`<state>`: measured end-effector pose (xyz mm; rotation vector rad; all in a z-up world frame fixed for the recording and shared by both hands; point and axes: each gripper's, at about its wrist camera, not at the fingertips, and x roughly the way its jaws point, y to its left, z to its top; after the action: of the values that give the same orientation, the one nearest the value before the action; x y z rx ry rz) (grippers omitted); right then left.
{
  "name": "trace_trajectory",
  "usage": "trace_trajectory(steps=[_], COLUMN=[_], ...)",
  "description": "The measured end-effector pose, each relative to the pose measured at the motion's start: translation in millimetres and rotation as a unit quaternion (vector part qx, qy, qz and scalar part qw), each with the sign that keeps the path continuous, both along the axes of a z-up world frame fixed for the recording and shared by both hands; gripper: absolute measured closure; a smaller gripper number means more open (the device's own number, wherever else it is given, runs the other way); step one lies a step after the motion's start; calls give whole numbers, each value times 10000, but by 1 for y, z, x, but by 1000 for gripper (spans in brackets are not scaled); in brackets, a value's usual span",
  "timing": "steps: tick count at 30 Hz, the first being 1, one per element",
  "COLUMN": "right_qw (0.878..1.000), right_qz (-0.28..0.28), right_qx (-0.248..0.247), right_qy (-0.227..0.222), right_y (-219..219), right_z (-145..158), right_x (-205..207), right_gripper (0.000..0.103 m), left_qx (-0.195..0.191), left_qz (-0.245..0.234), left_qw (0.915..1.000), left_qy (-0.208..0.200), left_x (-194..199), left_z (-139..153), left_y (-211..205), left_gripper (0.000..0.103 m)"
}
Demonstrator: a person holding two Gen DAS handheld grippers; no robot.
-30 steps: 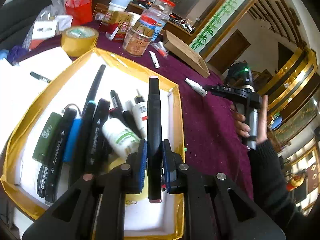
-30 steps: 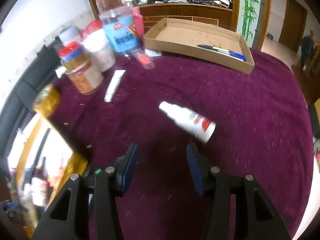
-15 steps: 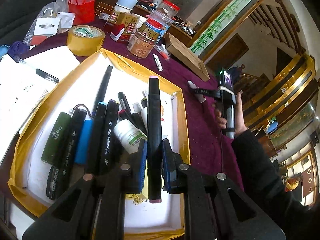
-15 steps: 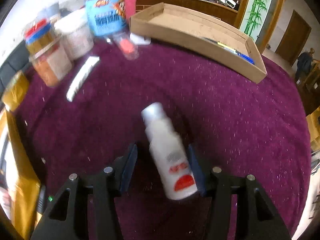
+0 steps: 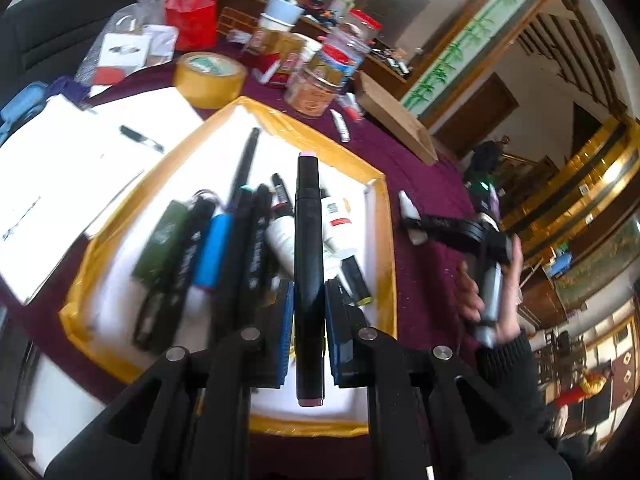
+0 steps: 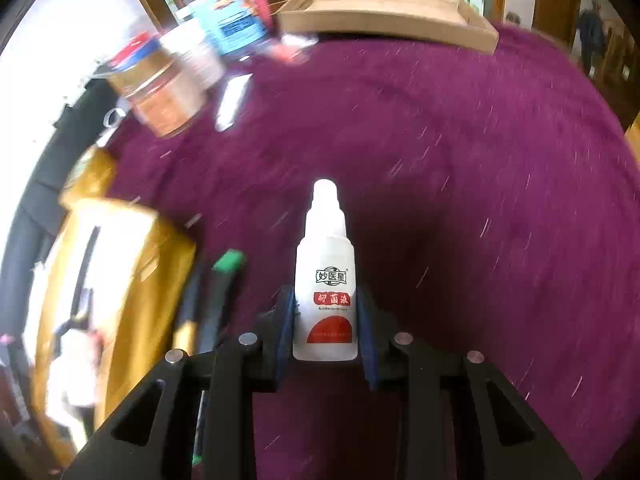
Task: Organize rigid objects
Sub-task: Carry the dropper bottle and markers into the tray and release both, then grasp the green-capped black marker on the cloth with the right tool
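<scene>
My left gripper (image 5: 308, 292) is shut on a black marker (image 5: 308, 220) with pink ends, held over the yellow-rimmed tray (image 5: 386, 248). Several markers, pens and small bottles lie in that tray. My right gripper (image 6: 326, 304) has its jaws closing on a white bottle (image 6: 326, 248) with a red label, and both pads touch its sides. The bottle's nozzle points away along the fingers, above the purple tablecloth (image 6: 460, 160). In the left wrist view the right gripper (image 5: 416, 224) and the bottle (image 5: 408, 206) sit just right of the tray, with a person's hand (image 5: 504, 300) on the handle.
Jars (image 5: 316, 88), a tape roll (image 5: 210, 74) and a red bag (image 5: 192, 16) stand beyond the tray. White paper (image 5: 80, 160) with a pen lies to its left. A cardboard tray (image 6: 384, 12) sits at the far edge. A white tube (image 6: 234, 100) lies near the jars.
My right gripper came down over the white bottle and closed around it; the bottle now lies straight between the fingers. My left gripper shifted a little with the marker.
</scene>
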<state>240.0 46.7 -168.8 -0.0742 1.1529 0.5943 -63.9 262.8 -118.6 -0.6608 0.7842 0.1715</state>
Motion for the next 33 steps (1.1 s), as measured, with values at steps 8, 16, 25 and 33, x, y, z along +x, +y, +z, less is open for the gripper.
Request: trace_trajectory(steps=[8, 16, 25, 33], right_qw=[9846, 9704, 9715, 9733], right_qz=[1054, 1935, 2047, 2082], right_qx=[1357, 1441, 1196, 962], right_qy=[-321, -147, -26, -58], right_y=[21, 66, 95, 108], right_z=[56, 53, 37, 32], right_x=[-116, -162, -150, -149], right_gripper=[77, 76, 76, 76], left_qx=[155, 240, 132, 198], left_qz=[179, 73, -20, 22], left_qw=[9995, 9983, 9977, 9976], left_qy=[232, 533, 660, 662], left_x=[0, 9, 16, 20], left_z=[-4, -17, -31, -32], left_y=[7, 2, 5, 10], left_gripper=[91, 91, 91, 90])
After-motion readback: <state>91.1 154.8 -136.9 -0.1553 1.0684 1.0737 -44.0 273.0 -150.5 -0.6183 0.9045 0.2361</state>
